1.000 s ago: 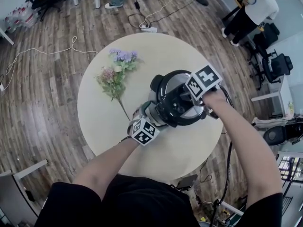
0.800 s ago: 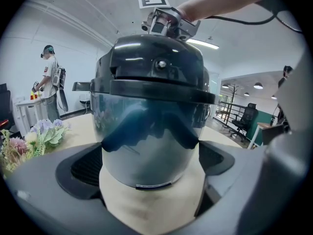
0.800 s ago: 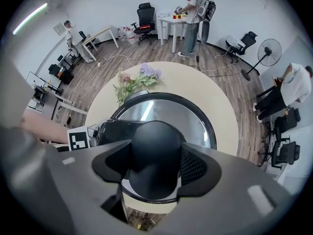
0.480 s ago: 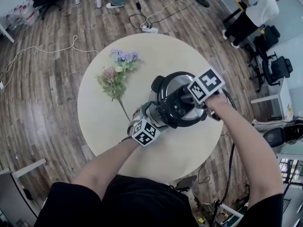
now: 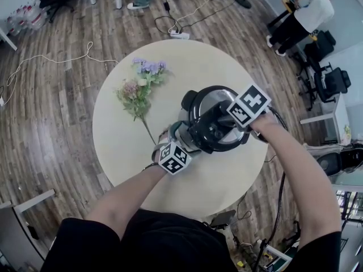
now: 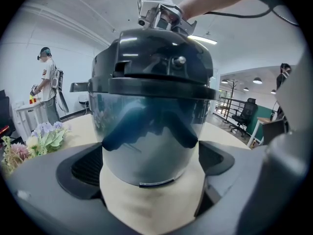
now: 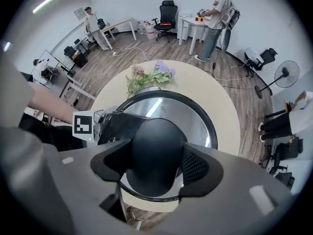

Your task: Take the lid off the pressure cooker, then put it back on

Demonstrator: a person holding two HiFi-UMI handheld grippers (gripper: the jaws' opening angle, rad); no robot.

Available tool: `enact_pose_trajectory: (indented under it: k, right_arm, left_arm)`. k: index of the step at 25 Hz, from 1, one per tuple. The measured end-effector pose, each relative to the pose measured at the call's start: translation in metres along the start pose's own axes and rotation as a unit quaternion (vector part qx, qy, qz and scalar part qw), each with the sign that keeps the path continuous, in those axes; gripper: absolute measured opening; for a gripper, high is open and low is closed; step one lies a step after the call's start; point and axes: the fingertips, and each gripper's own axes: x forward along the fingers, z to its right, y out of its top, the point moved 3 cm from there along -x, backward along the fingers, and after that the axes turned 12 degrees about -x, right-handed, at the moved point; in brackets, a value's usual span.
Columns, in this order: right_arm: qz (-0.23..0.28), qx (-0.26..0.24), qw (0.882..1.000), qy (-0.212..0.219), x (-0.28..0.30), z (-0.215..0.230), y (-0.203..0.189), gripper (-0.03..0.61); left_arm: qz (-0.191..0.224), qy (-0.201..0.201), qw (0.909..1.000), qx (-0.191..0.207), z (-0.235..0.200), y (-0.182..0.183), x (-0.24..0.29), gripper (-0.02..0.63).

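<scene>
A pressure cooker (image 5: 205, 99) with a steel body (image 6: 151, 136) and a black lid (image 6: 151, 58) stands on the round beige table (image 5: 125, 140), right of centre. My left gripper (image 5: 180, 134) reaches in from the near side, and its jaws clasp the lower body (image 6: 151, 165). From above, my right gripper (image 5: 220, 126) points straight down with both pads against the lid's black knob (image 7: 155, 151). Its jaws have just been opening a little, the knob still between them. The steel lid plate (image 7: 195, 116) shows around the knob.
A bunch of flowers (image 5: 139, 86) lies on the table left of the cooker. A power strip with cables (image 5: 178, 34) lies on the wooden floor beyond. A person (image 5: 303, 10) stands at a desk at the far right, near office chairs (image 5: 329, 81).
My right gripper has rolled on the lid, its marker cube shifting slightly right and toward me. The left gripper and the cooker body have stayed put.
</scene>
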Motion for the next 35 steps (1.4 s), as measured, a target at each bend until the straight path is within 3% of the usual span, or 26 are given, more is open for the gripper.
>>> enact_pose_trajectory:
  k: [8, 14, 18, 25, 31, 35]
  right_arm:
    - [-0.012, -0.070, 0.997, 0.000, -0.001, 0.001, 0.000, 0.322]
    - [-0.026, -0.036, 0.999, -0.006, 0.000, 0.002, -0.001, 0.319]
    - [-0.012, -0.065, 0.998, -0.005, -0.002, 0.001, -0.001, 0.319]
    - [-0.022, -0.184, 0.983, -0.005, 0.001, -0.006, -0.004, 0.322]
    - [-0.055, -0.289, 0.956, -0.002, 0.001, -0.014, -0.006, 0.327]
    - [-0.062, -0.298, 0.952, -0.004, 0.001, -0.012, -0.004, 0.330]
  left_arm:
    - [-0.003, -0.004, 0.9999, 0.009, 0.004, -0.001, 0.000, 0.588]
    - [0.007, 0.003, 0.9998, -0.021, 0.004, 0.001, 0.001, 0.583]
    - [0.012, 0.008, 0.9993, -0.036, 0.003, 0.005, 0.002, 0.588]
    - [0.005, 0.003, 0.9994, -0.034, 0.002, 0.002, 0.004, 0.588]
    - [0.006, 0.002, 0.9994, -0.033, 0.001, 0.003, 0.003, 0.588]
    - [0.006, 0.002, 0.9994, -0.033, 0.000, 0.003, 0.003, 0.588]
